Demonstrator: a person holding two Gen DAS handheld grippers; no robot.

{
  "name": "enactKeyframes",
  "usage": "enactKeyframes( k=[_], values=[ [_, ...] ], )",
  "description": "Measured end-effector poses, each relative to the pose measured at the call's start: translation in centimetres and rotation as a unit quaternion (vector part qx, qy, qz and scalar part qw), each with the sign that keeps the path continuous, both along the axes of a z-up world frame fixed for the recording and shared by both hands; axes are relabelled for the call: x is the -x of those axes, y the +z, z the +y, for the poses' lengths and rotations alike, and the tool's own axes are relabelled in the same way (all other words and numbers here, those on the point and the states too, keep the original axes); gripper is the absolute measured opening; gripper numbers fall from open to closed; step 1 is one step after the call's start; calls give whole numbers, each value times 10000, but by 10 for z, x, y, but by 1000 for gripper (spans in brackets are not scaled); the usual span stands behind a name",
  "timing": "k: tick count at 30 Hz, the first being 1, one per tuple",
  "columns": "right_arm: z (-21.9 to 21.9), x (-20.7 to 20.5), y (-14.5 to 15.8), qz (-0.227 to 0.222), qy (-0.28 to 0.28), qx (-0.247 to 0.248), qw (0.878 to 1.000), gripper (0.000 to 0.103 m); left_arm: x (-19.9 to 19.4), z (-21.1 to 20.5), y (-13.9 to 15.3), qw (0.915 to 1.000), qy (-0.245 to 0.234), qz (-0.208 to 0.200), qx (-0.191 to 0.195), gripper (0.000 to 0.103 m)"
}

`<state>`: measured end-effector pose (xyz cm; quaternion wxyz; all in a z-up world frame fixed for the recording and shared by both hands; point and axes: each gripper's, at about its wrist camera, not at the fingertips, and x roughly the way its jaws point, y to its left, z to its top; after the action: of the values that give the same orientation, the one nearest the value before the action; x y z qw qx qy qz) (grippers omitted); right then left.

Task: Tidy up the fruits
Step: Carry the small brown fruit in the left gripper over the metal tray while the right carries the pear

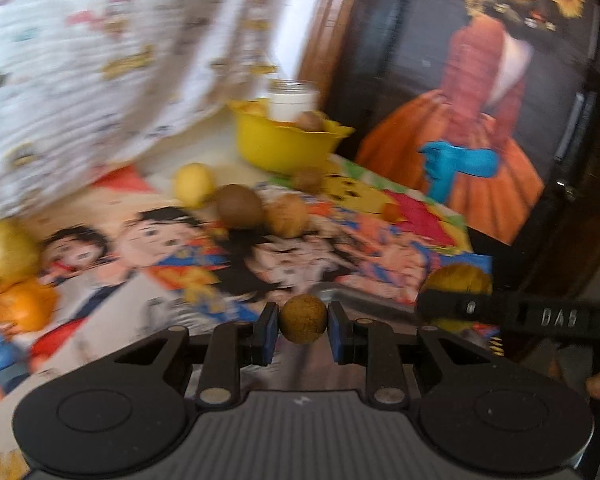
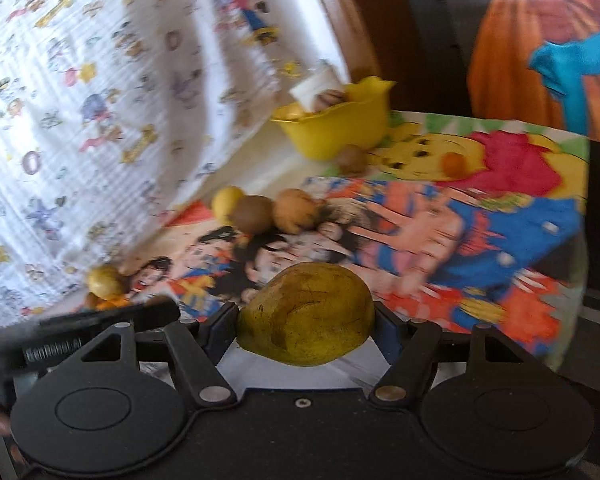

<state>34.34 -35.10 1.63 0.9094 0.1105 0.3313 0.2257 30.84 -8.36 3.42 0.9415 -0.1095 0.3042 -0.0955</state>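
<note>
My left gripper (image 1: 303, 330) is shut on a small round brown fruit (image 1: 303, 319), held above the cartoon-print table cover (image 1: 180, 248). My right gripper (image 2: 306, 330) is shut on a large yellow-green mango (image 2: 306, 316); it also shows at the right of the left wrist view (image 1: 458, 278). A yellow bowl (image 1: 288, 144) (image 2: 340, 128) with some fruit in it stands at the far side. Loose fruits lie mid-table: a yellow one (image 1: 194, 184), a brown one (image 1: 239, 205) and a tan one (image 1: 286, 215).
A yellow fruit (image 1: 6, 252) and an orange (image 1: 24, 306) lie at the left. A small brown fruit (image 2: 351, 159) and a small orange one (image 2: 454, 163) lie near the bowl. A white jar (image 1: 292, 98) stands behind it. A patterned curtain (image 1: 100, 60) hangs at the left.
</note>
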Motion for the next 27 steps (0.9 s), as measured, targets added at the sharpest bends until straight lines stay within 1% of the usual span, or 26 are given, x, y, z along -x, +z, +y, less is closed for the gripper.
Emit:
enactKeyframes(
  k=[2,4,8,11,14,18,24,27],
  values=[
    [-6,5,-6,-60,-96,129,9999,72,-8,-11,-2,9997,-221,-22,29,28],
    [-8,9,-12,-125,-169,255,9995,72,-15,-21,-6,9992,-392,3,-33,28],
    [-9,14,-23,-252,-258,440,9984,72,-30,-35,-19,9982,-548,199,-151,28],
    [-5,17,-26,-391,-247,602,9971,72,-39,-41,-29,9978,-518,336,-236,28],
    [-2,19,-28,-500,-233,658,9963,72,-42,-43,-35,9976,-509,416,-238,28],
    [1,23,-33,-591,-209,810,9947,72,-44,-45,-39,9973,-482,476,-278,28],
    [6,28,-37,-719,-146,991,9924,73,-47,-44,-44,9963,-356,716,-311,29],
    [10,30,-38,-758,-85,1103,9910,73,-47,-42,-44,9962,-304,761,-312,29]
  ],
)
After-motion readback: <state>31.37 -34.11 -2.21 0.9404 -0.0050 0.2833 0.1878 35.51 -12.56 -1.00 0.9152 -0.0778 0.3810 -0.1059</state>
